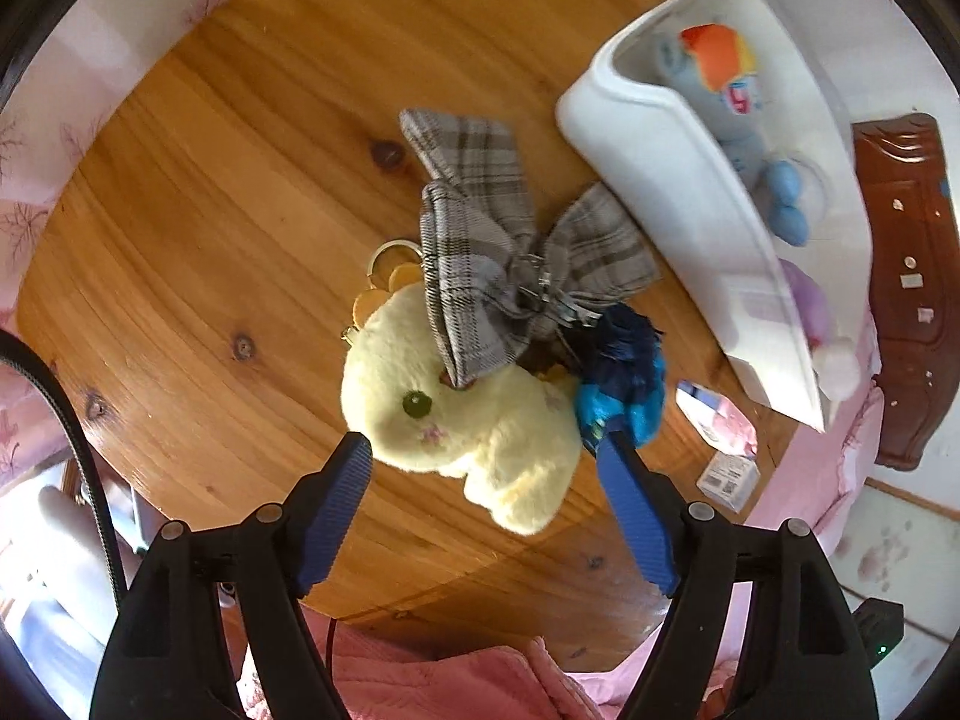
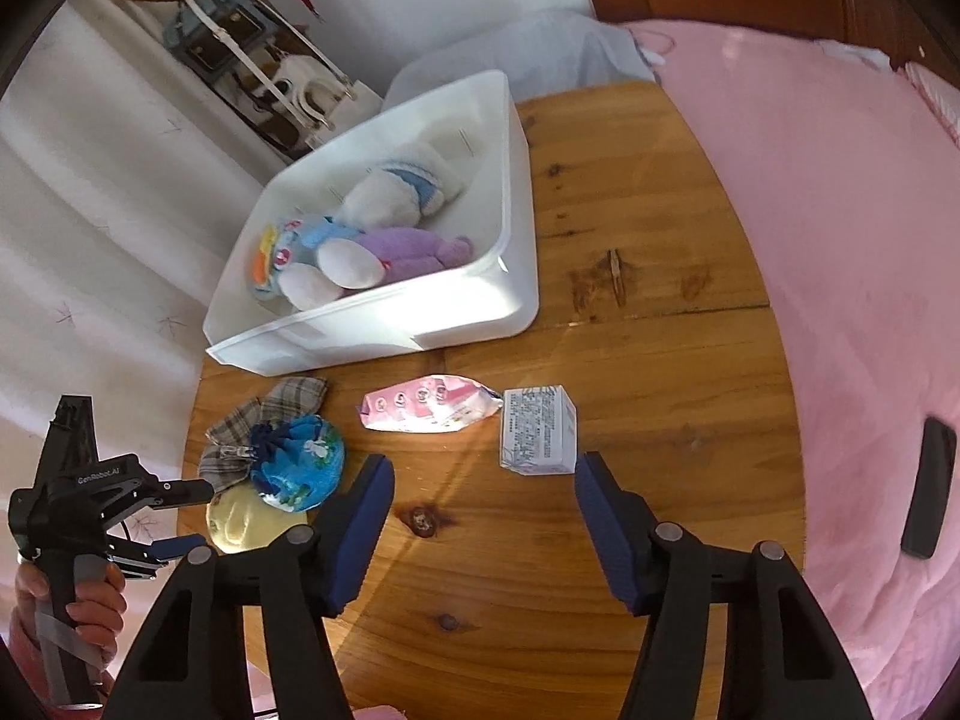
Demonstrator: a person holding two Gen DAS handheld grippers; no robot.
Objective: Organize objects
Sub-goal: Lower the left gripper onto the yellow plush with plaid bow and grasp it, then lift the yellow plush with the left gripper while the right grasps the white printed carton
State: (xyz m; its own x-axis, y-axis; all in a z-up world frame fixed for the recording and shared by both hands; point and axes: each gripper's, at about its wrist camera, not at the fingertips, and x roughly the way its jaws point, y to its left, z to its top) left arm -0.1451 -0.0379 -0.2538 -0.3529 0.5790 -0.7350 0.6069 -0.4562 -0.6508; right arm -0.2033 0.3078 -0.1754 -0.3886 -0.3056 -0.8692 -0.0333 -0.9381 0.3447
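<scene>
Left gripper [image 1: 483, 450] spread around the yellow plush [image 1: 456, 420], half hidden under plaid cloth [image 1: 480, 252]; right gripper [image 2: 483, 468] spread, empty.

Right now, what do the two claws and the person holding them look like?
Both claws, left and right, have black frames with round silver rivets and ribbed blue finger pads. A black cable trails off the left one, whose body carries white lettering and grey tape on the handle. The hand shows a pink sleeve.
</scene>
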